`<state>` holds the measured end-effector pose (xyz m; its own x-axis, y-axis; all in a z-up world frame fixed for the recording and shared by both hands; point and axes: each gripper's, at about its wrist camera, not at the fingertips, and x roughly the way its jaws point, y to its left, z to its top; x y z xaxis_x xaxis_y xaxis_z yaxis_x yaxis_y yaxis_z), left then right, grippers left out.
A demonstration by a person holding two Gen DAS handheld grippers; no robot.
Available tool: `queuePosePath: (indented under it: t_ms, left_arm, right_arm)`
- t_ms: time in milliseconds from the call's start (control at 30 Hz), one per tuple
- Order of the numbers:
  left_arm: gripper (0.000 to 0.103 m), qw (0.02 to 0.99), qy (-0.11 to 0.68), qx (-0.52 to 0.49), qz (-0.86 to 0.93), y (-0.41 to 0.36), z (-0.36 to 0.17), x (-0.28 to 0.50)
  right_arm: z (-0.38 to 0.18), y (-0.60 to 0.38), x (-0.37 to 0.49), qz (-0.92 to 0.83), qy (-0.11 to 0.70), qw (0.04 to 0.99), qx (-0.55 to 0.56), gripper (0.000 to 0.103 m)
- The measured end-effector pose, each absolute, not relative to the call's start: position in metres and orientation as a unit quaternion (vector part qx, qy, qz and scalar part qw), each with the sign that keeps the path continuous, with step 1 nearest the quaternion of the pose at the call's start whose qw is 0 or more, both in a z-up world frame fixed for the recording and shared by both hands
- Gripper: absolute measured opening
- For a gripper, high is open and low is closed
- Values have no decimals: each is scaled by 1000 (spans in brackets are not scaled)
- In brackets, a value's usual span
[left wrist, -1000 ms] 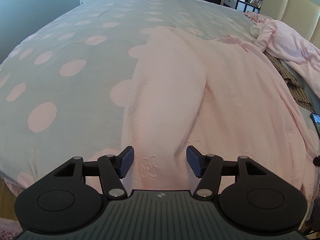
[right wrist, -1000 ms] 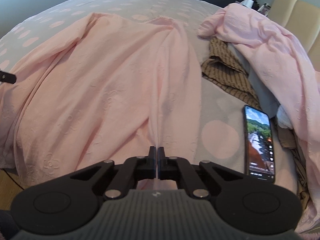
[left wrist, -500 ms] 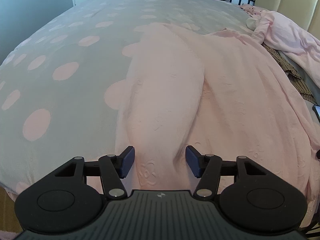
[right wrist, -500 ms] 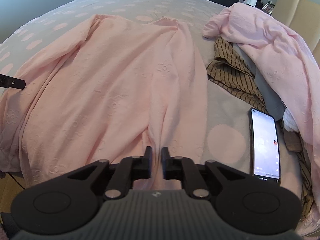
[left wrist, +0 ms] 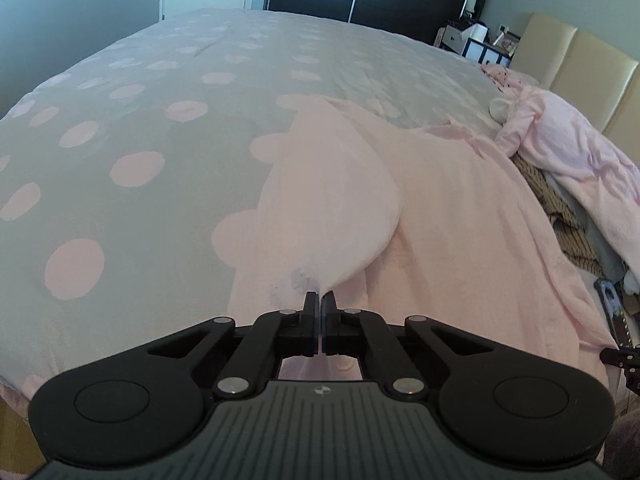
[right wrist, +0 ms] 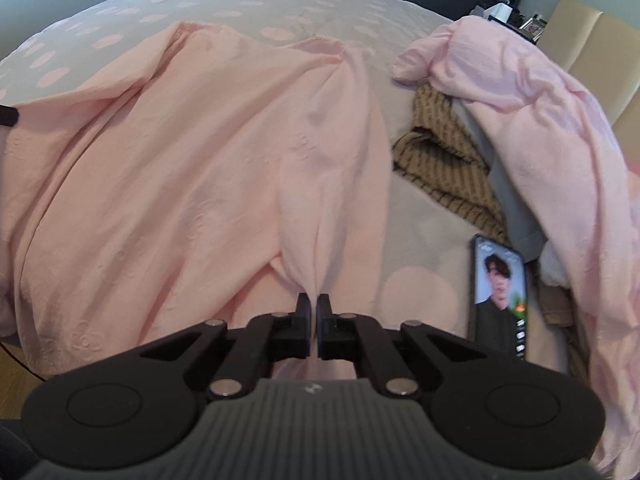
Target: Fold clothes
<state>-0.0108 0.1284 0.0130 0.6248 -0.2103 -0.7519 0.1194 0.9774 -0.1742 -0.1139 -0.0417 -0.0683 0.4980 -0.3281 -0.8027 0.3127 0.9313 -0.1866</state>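
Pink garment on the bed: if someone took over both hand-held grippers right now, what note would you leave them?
Left hand-held gripper: shut on the near hem of the pink garment.
Right hand-held gripper: shut on the same hem, further right.
Garment lies spread on the dotted bedspread; phone and a clothes pile at right.
Done: both corners gripped.
Left: likely lift and fold it.

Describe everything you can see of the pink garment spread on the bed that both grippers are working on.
The pink garment is a pale, thin, crinkled fabric with faint embossed flower motifs. It lies spread and wrinkled on the polka-dot bedspread, its near hem toward the cameras. The left gripper is shut on one pinch of that hem, lifting a rounded fold; the right gripper is shut on another, raising a ridge up the cloth. Its right edge stops short of the phone.
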Motion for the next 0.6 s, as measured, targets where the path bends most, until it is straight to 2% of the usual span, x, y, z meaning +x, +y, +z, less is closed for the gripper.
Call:
queuePosePath:
  t_ms: [333,600]
  left_arm:
    - [0,921,381,-31,-77,155,74,41]
    - [0,928,372,1,1,206,92,95]
  right_arm:
    - [21,-129,-86,-232,443,859,-115,3]
    - [55,-205,-58,-310,449,817,-184,3]
